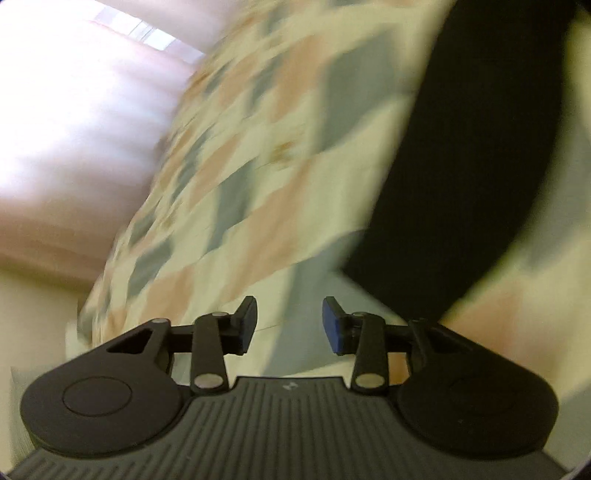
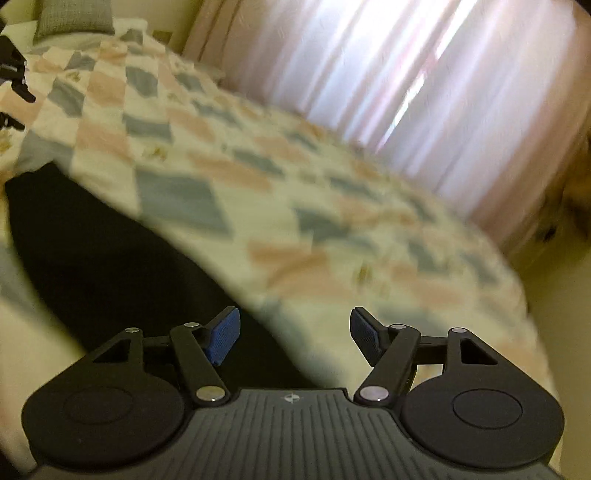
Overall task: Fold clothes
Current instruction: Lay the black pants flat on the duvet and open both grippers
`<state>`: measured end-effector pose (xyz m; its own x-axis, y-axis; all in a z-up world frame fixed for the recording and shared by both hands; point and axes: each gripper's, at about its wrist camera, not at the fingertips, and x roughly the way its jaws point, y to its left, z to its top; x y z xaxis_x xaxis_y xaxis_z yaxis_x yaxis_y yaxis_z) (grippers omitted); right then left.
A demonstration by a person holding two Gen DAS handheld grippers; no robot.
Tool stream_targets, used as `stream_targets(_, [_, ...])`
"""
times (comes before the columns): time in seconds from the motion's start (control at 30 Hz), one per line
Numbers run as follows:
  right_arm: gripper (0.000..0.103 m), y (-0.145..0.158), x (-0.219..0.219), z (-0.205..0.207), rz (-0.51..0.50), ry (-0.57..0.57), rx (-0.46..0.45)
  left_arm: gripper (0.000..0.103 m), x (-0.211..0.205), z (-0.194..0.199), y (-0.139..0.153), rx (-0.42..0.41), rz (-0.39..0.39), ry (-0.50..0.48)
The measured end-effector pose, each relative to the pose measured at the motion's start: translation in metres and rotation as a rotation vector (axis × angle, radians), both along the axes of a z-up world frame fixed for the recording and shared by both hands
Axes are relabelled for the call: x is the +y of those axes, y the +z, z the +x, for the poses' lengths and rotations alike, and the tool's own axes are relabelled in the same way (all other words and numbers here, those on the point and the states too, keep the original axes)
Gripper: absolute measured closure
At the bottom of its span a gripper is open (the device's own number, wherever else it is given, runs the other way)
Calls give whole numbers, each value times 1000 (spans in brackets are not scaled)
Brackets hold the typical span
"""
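Note:
A black garment point(image 1: 465, 166) lies spread on a quilted bed; the left wrist view shows it to the upper right, blurred by motion. My left gripper point(image 1: 290, 325) is open above the quilt, with the garment's edge just right of its right finger. In the right wrist view the same black garment point(image 2: 110, 251) fills the lower left. My right gripper point(image 2: 294, 336) is open over the garment's right edge, its left finger above the dark cloth and its right finger above the quilt. Neither gripper holds anything. Part of the left gripper point(image 2: 13, 79) shows at the far left edge.
The bed carries a patchwork quilt point(image 2: 295, 206) in cream, pink and grey-blue. Pink curtains point(image 2: 424, 85) with bright light behind them hang beyond the bed. A grey pillow point(image 2: 74, 16) lies at the bed's head. A cream wall point(image 1: 33, 299) sits left of the bed.

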<state>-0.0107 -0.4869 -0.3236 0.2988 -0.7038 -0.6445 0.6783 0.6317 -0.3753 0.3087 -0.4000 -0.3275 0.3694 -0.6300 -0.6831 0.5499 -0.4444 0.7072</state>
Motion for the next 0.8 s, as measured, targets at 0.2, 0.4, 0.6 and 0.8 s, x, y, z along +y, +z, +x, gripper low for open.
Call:
stream_targets(0.2, [35, -25, 77, -40, 195, -92, 63, 57, 61, -42, -78, -124, 107, -277])
stream_targets(0.4, [32, -45, 128, -45, 287, -152, 97, 92, 48, -24, -141, -369, 53, -445])
stream_targets(0.6, [32, -37, 144, -67, 273, -186, 111, 95, 24, 17, -131, -607, -138, -384])
stream_targets(0.8, [32, -27, 120, -110, 345, -269, 3, 84, 36, 30, -167, -668, 63, -317])
